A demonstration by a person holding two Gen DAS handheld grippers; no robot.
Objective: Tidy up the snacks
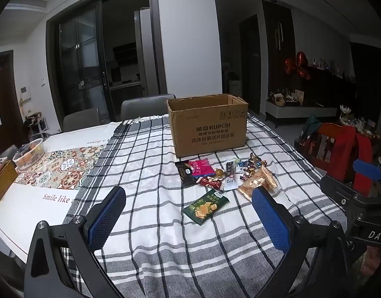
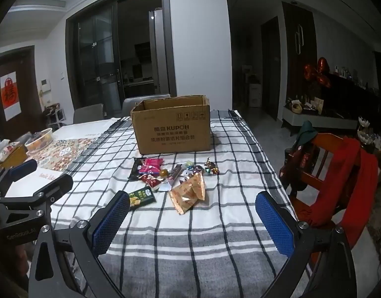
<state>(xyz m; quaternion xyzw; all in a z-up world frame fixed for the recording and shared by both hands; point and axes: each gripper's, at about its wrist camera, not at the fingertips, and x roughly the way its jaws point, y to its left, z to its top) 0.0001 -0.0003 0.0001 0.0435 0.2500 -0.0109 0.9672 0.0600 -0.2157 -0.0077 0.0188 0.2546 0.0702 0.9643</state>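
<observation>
An open cardboard box (image 1: pixel 208 126) stands on the checked tablecloth (image 1: pixel 145 223); it also shows in the right wrist view (image 2: pixel 171 129). In front of it lies a pile of snacks: a green cracker packet (image 1: pixel 206 206) (image 2: pixel 140 196), a pink packet (image 1: pixel 202 167) (image 2: pixel 152 166), a black packet (image 1: pixel 185 172), tan packets (image 1: pixel 257 182) (image 2: pixel 189 193) and wrapped candies (image 1: pixel 252 165) (image 2: pixel 210 167). My left gripper (image 1: pixel 189 211) is open and empty, hovering just short of the green packet. My right gripper (image 2: pixel 192 216) is open and empty, near the tan packets.
A white basket (image 1: pixel 29 154) and a tissue box (image 1: pixel 1 178) sit at the table's left end. Grey chairs (image 1: pixel 145 108) stand behind the table. A wooden chair with red cloth (image 2: pixel 339 173) stands at the right edge. The other gripper shows at each view's side.
</observation>
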